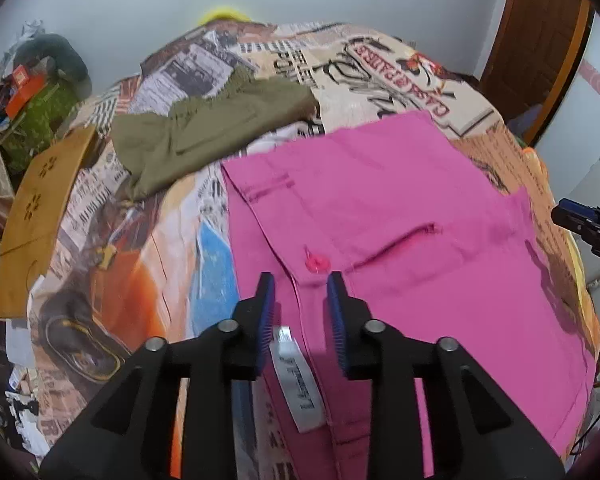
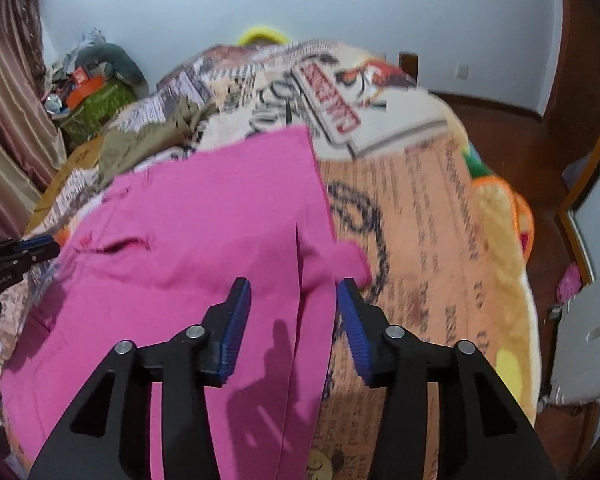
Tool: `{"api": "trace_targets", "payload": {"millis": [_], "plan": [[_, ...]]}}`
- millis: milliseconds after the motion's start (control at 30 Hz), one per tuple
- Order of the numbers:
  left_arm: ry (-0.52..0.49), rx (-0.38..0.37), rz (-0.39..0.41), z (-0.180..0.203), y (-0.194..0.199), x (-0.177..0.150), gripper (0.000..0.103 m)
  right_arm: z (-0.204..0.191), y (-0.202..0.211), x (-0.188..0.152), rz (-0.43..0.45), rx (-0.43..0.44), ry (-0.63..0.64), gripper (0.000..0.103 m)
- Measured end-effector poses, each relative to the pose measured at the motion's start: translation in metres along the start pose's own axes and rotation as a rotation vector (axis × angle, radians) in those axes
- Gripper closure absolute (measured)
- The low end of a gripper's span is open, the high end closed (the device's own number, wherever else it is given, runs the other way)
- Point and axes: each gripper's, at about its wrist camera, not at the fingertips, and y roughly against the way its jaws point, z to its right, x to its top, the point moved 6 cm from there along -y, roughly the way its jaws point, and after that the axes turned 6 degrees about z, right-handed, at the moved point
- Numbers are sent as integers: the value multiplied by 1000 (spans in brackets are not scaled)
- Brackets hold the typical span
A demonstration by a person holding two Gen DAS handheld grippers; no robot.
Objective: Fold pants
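Our bright pink cotton pants [image 1: 380,216] lie spread on the printed bedspread [image 1: 148,240], near the olive garment [image 1: 204,132]. Our left gripper [image 1: 301,284] and right gripper [image 2: 294,290] hover with jaws apart. We risk pinching bedspread along with the cloth.

One pair of pink pants [image 1: 400,216] lay across the centre of the left wrist frame, with one pink button [image 1: 317,263] and one white label [image 1: 296,376] showing at lower centre. One olive garment [image 1: 204,132] sat at upper left, and one mustard-yellow cloth [image 1: 32,216] at the left edge. One printed bedspread [image 1: 148,256] lay under them all. Two grippers were counted: the left gripper [image 1: 301,286] at bottom centre and the right gripper [image 2: 294,292] at bottom centre of its own view, each with two blue-padded fingers spread apart.
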Motion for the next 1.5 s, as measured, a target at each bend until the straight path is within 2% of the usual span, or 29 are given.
{"api": "trace_targets", "payload": {"millis": [100,167,233,500,633,700,767,900,933,1000,1033,1067,1100,1167,1267,1367,1500], "plan": [[-1,1,19,-2,-2,10,70,1,0,10,23,0,1,58],[5,0,27,-5,-6,15,61,3,-5,16,33,-7,2,51],[14,11,28,-9,-14,20,58,7,-12,21,36,-20,0,51],[78,-25,-64,-17,-56,16,58,26,-55,23,-26,-32,-58,50],[150,-44,-94,-24,-71,10,58,28,-71,15,-66,-30,-68,50],[155,-50,-89,-23,-73,9,58,29,-79,11,-84,-32,-68,50],[126,-50,-80,-18,-72,11,65,29,-86,5,-107,-28,-70,50],[71,-54,-85,-10,-76,12,74,24,-90,0,-109,-17,-60,50],[66,-52,-91,-9,-77,12,80,24,-89,0,-109,-10,-60,50],[77,-50,-95,-12,-79,13,92,25,-88,-1,-108,6,-59,54],[90,-53,-96,-14,-80,14,95,24,-87,-2,-106,19,-54,63],[98,-60,-97,-15,-80,14,96,23,-86,-2,-102,26,-43,69],[103,-66,-97,-15,-80,15,96,21,-85,-3,-97,17,-26,70],[85,-60,-89,-14,-79,15,97,18,-85,-5,-90,7,6,79],[14,1,-57,-10,-76,17,97,15,-87,-5,-85,-7,25,87],[-82,77,-16,-7,-74,20,96,14,-88,-5,-87,-28,66,90],[-118,90,-56,-9,-87,15,96,14,-90,-5,-95,-45,76,90]]}}
